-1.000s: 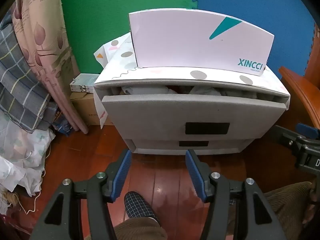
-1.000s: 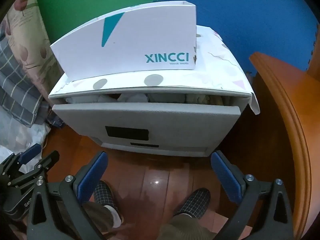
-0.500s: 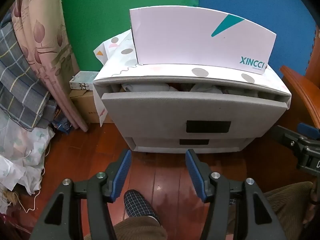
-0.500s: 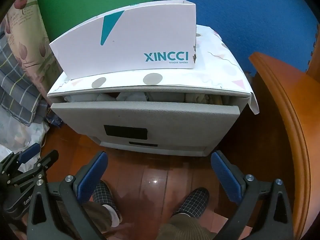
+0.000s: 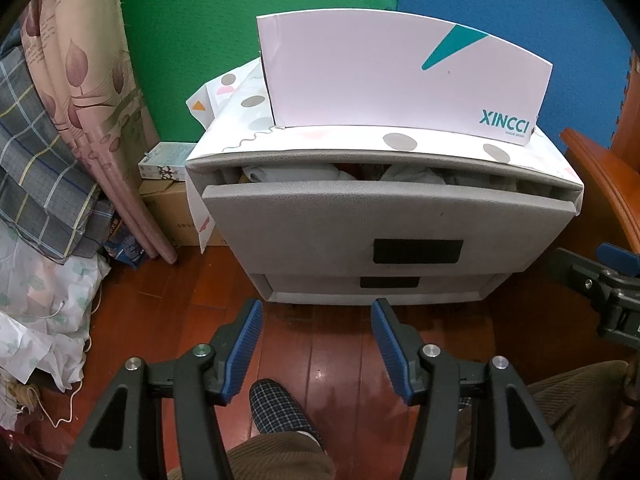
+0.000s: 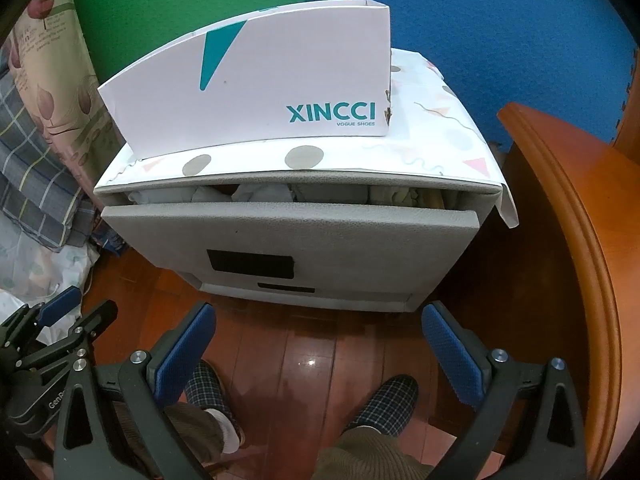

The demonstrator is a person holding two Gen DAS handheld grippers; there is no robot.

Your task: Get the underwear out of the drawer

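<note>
Two grippers, left gripper (image 5: 316, 344) narrower, right gripper (image 6: 318, 350) wide, empty before the ajar drawer (image 6: 288, 236); shoebox (image 6: 256, 80) atop.

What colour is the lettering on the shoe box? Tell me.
Teal, on the white shoe box; the lettering reads clearest in the right wrist view.

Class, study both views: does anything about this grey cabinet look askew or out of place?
Yes. The grey top drawer stands slightly open, pale crumpled clothes bulging along the gap, and the white patterned paper cover overhangs the right corner.
</note>
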